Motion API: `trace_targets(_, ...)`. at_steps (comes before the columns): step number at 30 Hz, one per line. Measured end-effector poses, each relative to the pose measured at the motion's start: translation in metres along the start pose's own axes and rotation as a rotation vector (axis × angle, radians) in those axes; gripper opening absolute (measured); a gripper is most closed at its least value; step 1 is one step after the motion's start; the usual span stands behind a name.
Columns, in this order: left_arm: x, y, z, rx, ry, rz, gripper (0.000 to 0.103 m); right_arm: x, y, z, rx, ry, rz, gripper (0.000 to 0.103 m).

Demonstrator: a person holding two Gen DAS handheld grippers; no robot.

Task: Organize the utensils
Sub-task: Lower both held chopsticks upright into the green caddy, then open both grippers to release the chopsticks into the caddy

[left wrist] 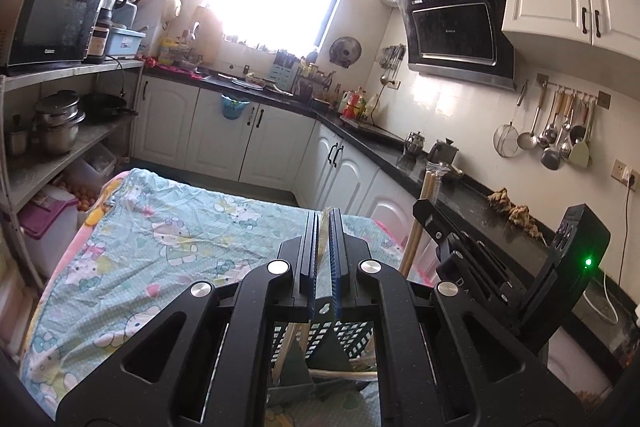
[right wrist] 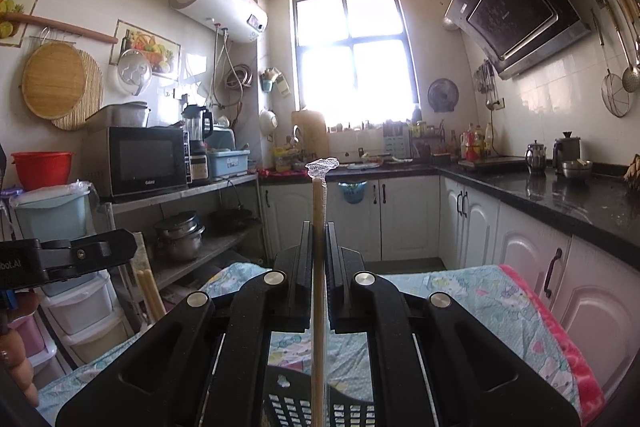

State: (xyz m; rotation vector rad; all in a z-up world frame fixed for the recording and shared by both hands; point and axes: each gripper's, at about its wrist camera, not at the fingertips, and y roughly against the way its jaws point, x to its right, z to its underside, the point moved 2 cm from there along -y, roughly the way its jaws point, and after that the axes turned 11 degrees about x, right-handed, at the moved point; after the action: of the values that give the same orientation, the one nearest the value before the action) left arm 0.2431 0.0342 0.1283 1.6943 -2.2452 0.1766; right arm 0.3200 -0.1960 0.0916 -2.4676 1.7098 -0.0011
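Chopsticks held in both hand-held grippers above a dark slotted basket on a cloth-covered table.

Chopsticks [right wrist: 319, 211], pale wood in a clear wrapper crumpled at the top, stand upright between the closed jaws of the right hand-held gripper [right wrist: 319, 231], clamped tight and rising above its fingertips. The left hand-held gripper [left wrist: 325, 217] is likewise pinched narrow on a thin pale stick in plastic [left wrist: 324, 227] that runs down between its pads. Directly below both, near the cameras, sits the dark slotted basket [right wrist: 288, 403] on the cartoon-print cloth [left wrist: 160, 227] over the table. In the left wrist view the right tool appears at the right, its chopsticks [left wrist: 420, 219] slanting upward. A black counter [right wrist: 560, 195] runs along the right wall, with kettles on it and ladles [left wrist: 556, 131] hung above.
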Motion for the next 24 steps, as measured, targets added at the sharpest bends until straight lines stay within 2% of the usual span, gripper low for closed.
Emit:
trace_targets(11, -0.006, -0.009, 0.022, -0.049, 0.002, -0.019, 0.003, 0.002, 0.002, 0.024, -0.089, -0.019, -0.007, 0.007)
trace_targets(13, -0.006, -0.008, 0.025, -0.06, 0.004, -0.02, 0.003, 0.003, 0.004, 0.025, -0.101, -0.026, -0.009, 0.015)
trace_targets(15, -0.007, -0.008, 0.028, -0.069, 0.007, -0.02, 0.003, 0.006, 0.007, 0.026, -0.108, -0.038, -0.01, 0.027)
trace_targets(17, -0.007, -0.007, 0.029, -0.075, 0.009, -0.02, 0.003, 0.007, 0.01, 0.025, -0.11, -0.044, -0.015, 0.028)
trace_targets(18, -0.007, -0.006, 0.03, -0.077, 0.01, -0.021, 0.005, 0.008, 0.011, 0.024, -0.113, -0.045, -0.016, 0.03)
trace_targets(21, -0.007, -0.003, 0.029, -0.08, 0.018, -0.02, 0.019, 0.009, 0.017, 0.022, -0.115, -0.049, -0.021, 0.037)
trace_targets(24, -0.005, 0.003, 0.028, -0.077, 0.014, -0.02, 0.027, 0.01, 0.023, 0.02, -0.121, -0.05, -0.024, 0.042)
